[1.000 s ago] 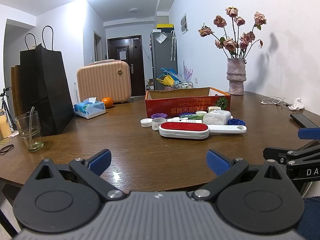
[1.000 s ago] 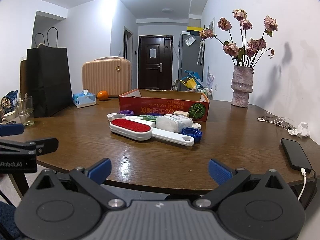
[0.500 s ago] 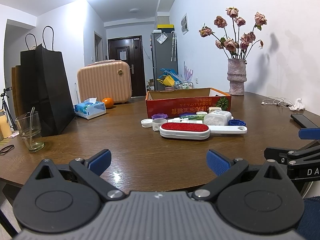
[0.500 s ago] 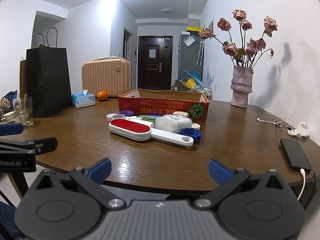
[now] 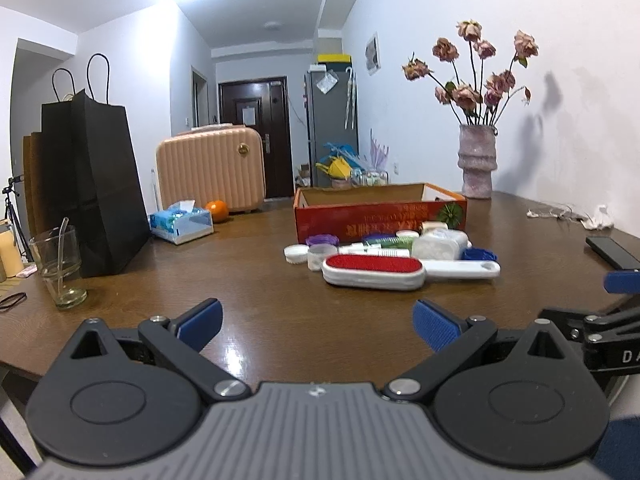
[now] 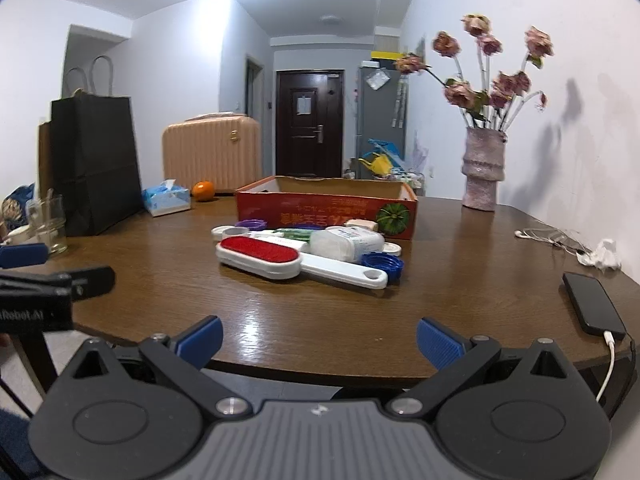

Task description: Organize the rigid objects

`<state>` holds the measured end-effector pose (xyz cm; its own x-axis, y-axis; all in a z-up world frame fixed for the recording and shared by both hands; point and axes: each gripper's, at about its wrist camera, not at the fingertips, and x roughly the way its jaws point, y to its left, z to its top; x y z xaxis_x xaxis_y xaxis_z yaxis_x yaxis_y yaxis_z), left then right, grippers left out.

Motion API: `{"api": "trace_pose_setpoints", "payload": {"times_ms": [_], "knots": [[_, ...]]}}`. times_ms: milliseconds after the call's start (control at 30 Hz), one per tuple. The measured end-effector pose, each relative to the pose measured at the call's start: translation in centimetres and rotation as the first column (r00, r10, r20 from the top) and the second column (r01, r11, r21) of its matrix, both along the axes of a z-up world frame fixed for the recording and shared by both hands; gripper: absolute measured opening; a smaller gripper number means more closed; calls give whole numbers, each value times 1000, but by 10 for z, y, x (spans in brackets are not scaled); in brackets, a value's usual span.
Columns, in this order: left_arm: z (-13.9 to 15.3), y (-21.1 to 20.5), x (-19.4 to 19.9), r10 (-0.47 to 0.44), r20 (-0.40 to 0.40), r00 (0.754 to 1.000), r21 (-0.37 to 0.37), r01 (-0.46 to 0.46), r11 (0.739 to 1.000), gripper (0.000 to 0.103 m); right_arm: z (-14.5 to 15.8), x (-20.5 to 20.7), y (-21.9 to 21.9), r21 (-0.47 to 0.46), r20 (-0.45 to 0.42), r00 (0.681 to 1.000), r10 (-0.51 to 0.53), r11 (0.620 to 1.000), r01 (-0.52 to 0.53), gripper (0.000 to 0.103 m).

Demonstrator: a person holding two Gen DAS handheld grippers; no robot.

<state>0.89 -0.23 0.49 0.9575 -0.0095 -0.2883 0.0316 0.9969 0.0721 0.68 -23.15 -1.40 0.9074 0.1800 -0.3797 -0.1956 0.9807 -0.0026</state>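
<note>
1. The left claw point(image 5: 316, 326) has its blue-padded fingers wide apart and holds nothing; it hangs over the near edge of the round brown wooden surface point(image 5: 248, 280).
2. The right claw point(image 6: 319, 340) is also spread apart and empty, just before the edge of the same surface.
3. A white lint brush with a red pad point(image 6: 276, 258) lies flat near the middle of the surface, its handle pointing to the right.
4. Behind the brush and touching it is a clear plastic box with a white label point(image 6: 348, 242). A blue ribbed cap point(image 6: 382, 262) lies beside the handle.
5. Small round lids, white and purple, and a green-white tube lie between the brush and the open red cardboard box point(image 6: 326, 208).
6. The red cardboard box stands behind this group, with its opening upward.
7. A black phone with a white cable point(image 6: 594, 306) lies at the right edge, well apart from the group.
</note>
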Motion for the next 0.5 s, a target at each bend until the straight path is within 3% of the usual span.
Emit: {"api": "trace_pose_setpoints", "payload": {"times_ms": [167,400,433,500], "knots": [[-8,6,31,23,-19,1000,-10,-23,1000,103,-9,16,-7,-4,5,999,-51,999,51,103],[-16,20,82,12,-109,994,-44,-17,999,103,-25,59,-13,38,-69,993,-97,994,100,103],[-16,21,90,7,-117,993,-43,-12,999,103,-26,65,-15,47,-80,992,-93,994,97,101],[-16,21,110,2,-123,992,-41,-7,999,103,-28,79,-20,79,-106,992,-67,994,76,82]]}}
